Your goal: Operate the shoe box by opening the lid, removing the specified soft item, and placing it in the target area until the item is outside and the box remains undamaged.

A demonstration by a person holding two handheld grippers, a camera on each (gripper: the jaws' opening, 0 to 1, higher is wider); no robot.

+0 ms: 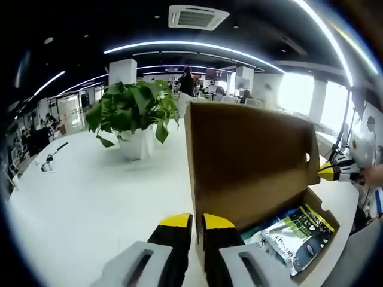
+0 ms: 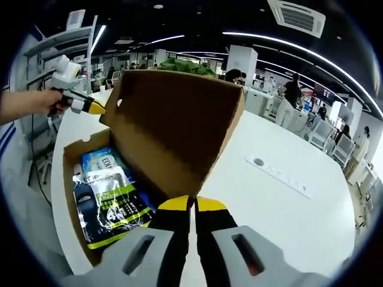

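Note:
A brown cardboard shoe box (image 1: 328,210) (image 2: 69,160) lies on a white table with its lid (image 1: 251,158) (image 2: 179,122) raised upright. Inside lies a soft item in a clear bag with green, black and white print (image 1: 292,236) (image 2: 111,209), and a blue packet (image 2: 99,160) lies behind it. My left gripper (image 1: 197,222) is shut on one side edge of the lid. My right gripper (image 2: 192,204) is shut on the opposite side edge. Each gripper's yellow tips also appear at the lid's far end in the other's view: the right gripper (image 1: 330,171) and the left gripper (image 2: 94,109).
A potted green plant (image 1: 134,113) stands on the table (image 1: 90,197) (image 2: 287,221) behind the box. A small black object (image 1: 51,160) lies far left, and a flat white strip (image 2: 281,174) lies right of the box. The box sits close to the table's edge. People and desks stand far behind.

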